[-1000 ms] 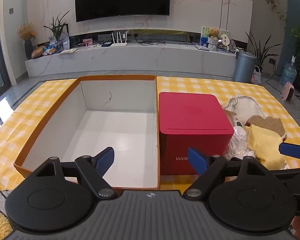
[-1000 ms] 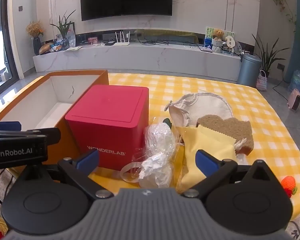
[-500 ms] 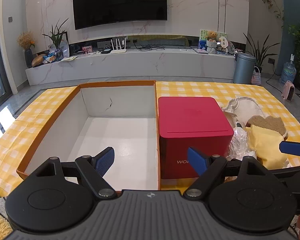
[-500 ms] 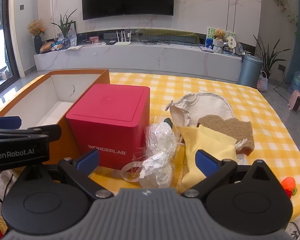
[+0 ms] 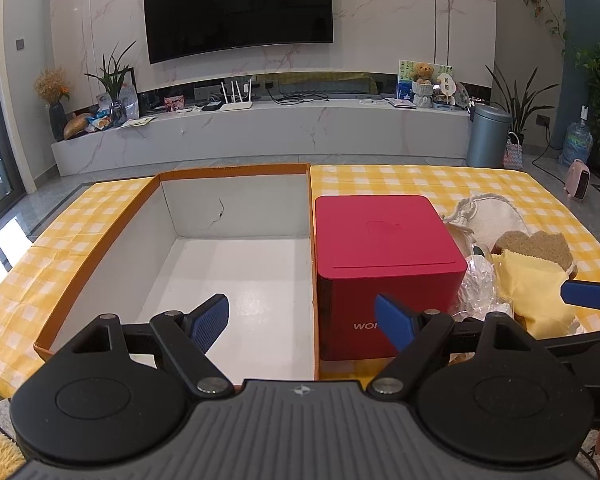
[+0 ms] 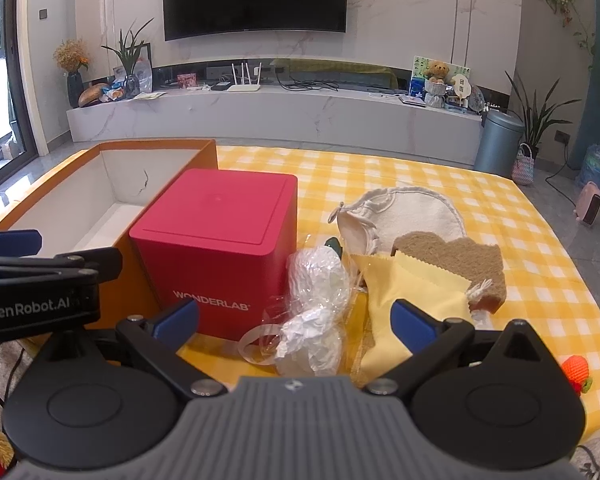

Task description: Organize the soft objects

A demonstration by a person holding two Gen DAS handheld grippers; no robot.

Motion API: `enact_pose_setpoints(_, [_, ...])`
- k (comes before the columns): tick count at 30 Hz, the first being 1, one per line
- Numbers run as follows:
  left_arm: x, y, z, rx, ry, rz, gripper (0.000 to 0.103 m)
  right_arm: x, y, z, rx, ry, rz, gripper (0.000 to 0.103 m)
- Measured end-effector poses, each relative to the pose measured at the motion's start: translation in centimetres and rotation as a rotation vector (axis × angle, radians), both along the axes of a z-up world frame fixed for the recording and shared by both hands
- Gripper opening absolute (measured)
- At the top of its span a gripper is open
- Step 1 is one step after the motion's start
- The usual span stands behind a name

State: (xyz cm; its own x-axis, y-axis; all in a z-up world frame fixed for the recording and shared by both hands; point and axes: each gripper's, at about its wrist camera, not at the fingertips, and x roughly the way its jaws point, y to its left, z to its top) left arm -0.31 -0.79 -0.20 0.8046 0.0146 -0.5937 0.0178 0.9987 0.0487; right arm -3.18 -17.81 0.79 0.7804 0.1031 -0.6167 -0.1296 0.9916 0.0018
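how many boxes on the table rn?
2. The open orange box sits on the left side, nothing visible inside. The closed red box stands right beside it, with the pile of soft items on its other side. None hidden, as far as both views show.

Sits higher over the open orange cardboard box (image 5: 236,276) than a second ago, tilted up; near table edge drops low.

Soft cloths (image 6: 412,284) heaped beside red box (image 6: 220,248)
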Motion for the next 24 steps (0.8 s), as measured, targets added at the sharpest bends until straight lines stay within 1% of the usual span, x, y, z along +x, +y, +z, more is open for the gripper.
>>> enact_pose_setpoints(2, [-0.01,-0.04,-0.01,0.001,-0.003,0.001,0.097,-0.02,-0.03,0.04,0.003,0.001,0.000,0.100])
enact_pose_setpoints(6, [0.11,0.05,-0.06,-0.024,0.011,0.004,0.097,-0.02,-0.19,0.09,0.017,0.000,-0.002,0.100])
enact_pose_setpoints(24, [0.12,-0.22,-0.17,-0.009,0.017,0.003,0.097,-0.04,-0.01,-0.05,0.011,0.008,0.006,0.100])
